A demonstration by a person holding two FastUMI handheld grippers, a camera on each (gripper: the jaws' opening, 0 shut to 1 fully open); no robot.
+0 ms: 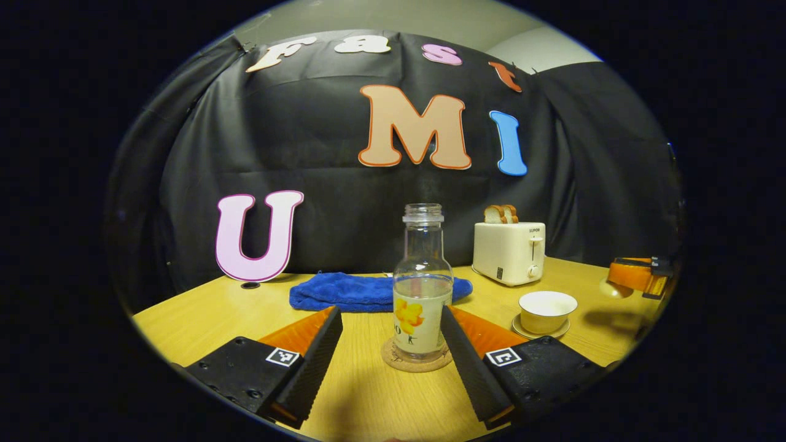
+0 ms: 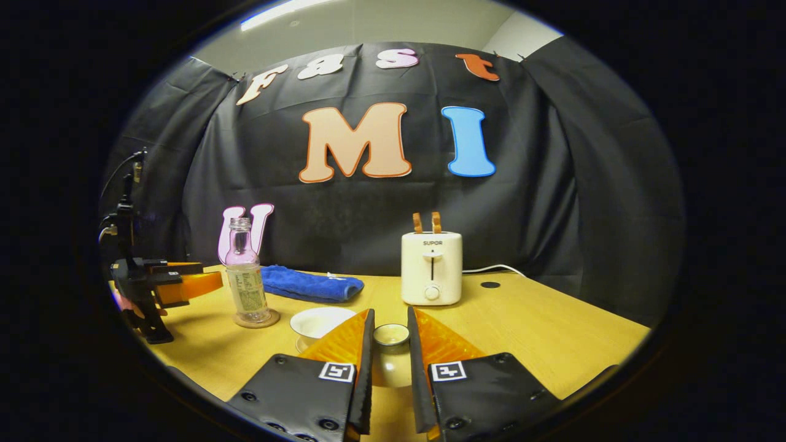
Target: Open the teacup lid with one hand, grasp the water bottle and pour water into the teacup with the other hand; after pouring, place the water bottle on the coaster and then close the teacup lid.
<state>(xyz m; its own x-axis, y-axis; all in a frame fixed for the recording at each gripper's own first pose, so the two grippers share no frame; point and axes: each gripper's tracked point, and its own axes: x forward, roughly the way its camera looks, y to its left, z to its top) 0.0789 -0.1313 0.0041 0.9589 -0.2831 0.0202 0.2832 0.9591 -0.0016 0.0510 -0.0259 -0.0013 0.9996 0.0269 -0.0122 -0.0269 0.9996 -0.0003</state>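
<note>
Right gripper view: right tongs are pinching the lid; lower it squarely over the teacup. Left tongs are standing open around the water bottle on its coaster.

We see dim, warm light w/ a bright strip light on the ceiling in the right gripper view. The pale wooden table is evenly lit; soft shadows fall right of the white teacup and under the far gripper. Faint glare on the clear glass water bottle. Strong fisheye bending at edges; rims go dark. Centre sharp, near fingers slightly soft.
</note>
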